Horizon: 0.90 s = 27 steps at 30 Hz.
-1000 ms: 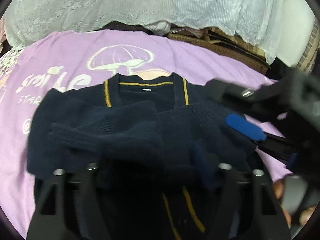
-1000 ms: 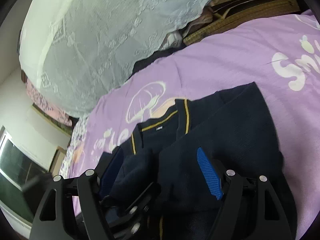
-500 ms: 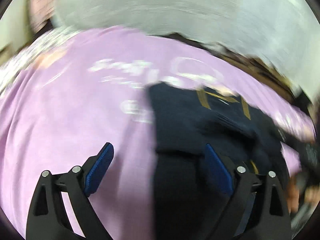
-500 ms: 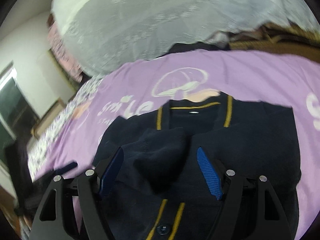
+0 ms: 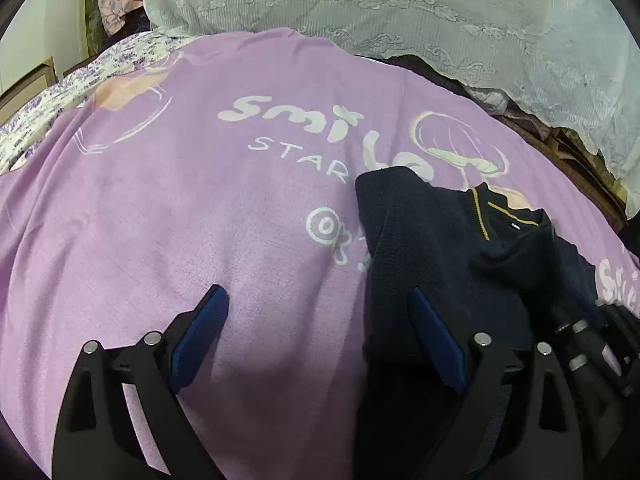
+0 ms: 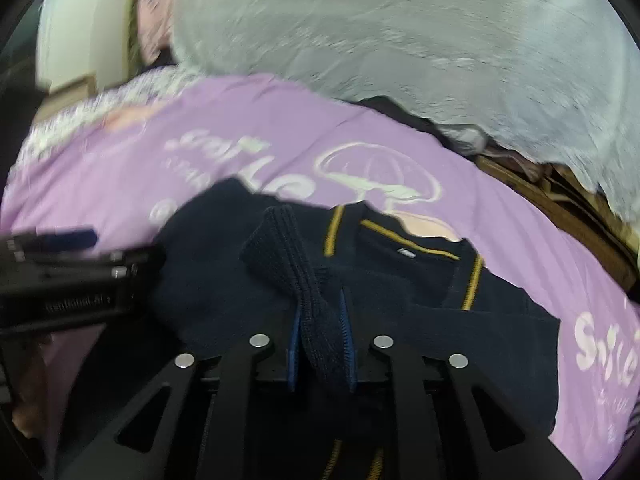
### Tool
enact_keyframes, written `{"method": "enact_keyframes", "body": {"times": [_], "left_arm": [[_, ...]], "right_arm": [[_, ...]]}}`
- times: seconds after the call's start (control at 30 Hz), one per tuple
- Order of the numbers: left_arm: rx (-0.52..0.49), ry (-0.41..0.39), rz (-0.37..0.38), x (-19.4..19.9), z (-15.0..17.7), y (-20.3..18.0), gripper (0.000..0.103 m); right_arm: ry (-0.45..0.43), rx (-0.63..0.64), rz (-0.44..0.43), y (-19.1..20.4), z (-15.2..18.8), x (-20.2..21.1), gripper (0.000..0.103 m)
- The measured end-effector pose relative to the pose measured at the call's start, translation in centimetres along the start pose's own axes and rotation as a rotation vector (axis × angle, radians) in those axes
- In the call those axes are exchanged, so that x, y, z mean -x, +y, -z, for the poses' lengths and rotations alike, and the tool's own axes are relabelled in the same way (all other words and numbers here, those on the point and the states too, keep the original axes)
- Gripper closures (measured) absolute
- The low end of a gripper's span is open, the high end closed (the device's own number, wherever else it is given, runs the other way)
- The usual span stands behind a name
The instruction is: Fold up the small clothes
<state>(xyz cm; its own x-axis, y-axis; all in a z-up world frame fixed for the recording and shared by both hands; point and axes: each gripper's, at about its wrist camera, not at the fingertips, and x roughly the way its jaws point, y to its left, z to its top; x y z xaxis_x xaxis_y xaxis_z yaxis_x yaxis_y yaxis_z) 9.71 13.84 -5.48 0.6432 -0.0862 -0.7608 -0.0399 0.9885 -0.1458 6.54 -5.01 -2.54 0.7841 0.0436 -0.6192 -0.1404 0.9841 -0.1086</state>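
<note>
right gripper [image 6: 320, 328] jaws having just been closing, now pinching a ribbed knit sleeve [image 6: 296, 264] of the navy cardigan [image 6: 420, 304] between the blue pads [image 6: 347, 332], the sleeve cuff sticking up and away from the jaws toward the collar. left gripper [image 5: 316, 332] jaws standing wide apart, nothing between them, its left finger [image 5: 200, 332] hovering over bare blanket, its right finger [image 5: 434, 336] over the cardigan's left edge; cannot tell if that pad is touching the knit. cardigan [image 5: 432, 256] lying flat on the purple blanket [image 5: 180, 220], collar with yellow piping [image 6: 404, 240] pointing toward the far side, yellow placket lines running back under the right gripper. blanket showing white "smile star" print [image 5: 296, 120] and a mushroom drawing [image 5: 460, 148]. white lace cloth [image 5: 400, 8] hanging beyond the blanket's far edge, floral sheet [image 5: 52, 96] at far left. right wrist view motion-blurred, left gripper [image 6: 68, 248] showing at its left edge beside the cardigan.
</note>
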Motion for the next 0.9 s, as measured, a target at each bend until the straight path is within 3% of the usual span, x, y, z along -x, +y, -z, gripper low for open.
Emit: {"method": "enact_keyframes", "body": {"times": [0.2, 0.33, 0.43, 0.6, 0.77, 0.9], "left_arm": [[-0.010, -0.012, 0.031, 1.3, -0.5, -1.1, 0.011], [-0.037, 0.030, -0.005, 0.2, -0.4, -2.6, 0.010], [-0.086, 0.069, -0.061, -1.3, 0.6, -3.5, 0.007], [-0.126, 0.048, -0.085, -0.8, 1.4, -4.0, 0.006], [-0.103, 0.049, -0.067, 0.2, 1.2, -3.4, 0.006], [-0.082, -0.002, -0.066, 1.8, -0.2, -3.4, 0.006]], "right_arm": [[-0.102, -0.317, -0.112, -8.2, -0.4, 3.4, 0.093], [-0.066, -0.442, -0.137, -12.3, 1.3, 2.4, 0.093], [0.009, -0.571, -0.177, -14.7, 4.4, 0.3, 0.093], [0.088, -0.743, -0.249, -16.6, 7.4, -1.3, 0.090], [0.075, -0.817, -0.266, -17.3, 8.5, -1.1, 0.090], [0.040, -0.872, -0.245, -18.4, 8.8, -0.1, 0.090]]}}
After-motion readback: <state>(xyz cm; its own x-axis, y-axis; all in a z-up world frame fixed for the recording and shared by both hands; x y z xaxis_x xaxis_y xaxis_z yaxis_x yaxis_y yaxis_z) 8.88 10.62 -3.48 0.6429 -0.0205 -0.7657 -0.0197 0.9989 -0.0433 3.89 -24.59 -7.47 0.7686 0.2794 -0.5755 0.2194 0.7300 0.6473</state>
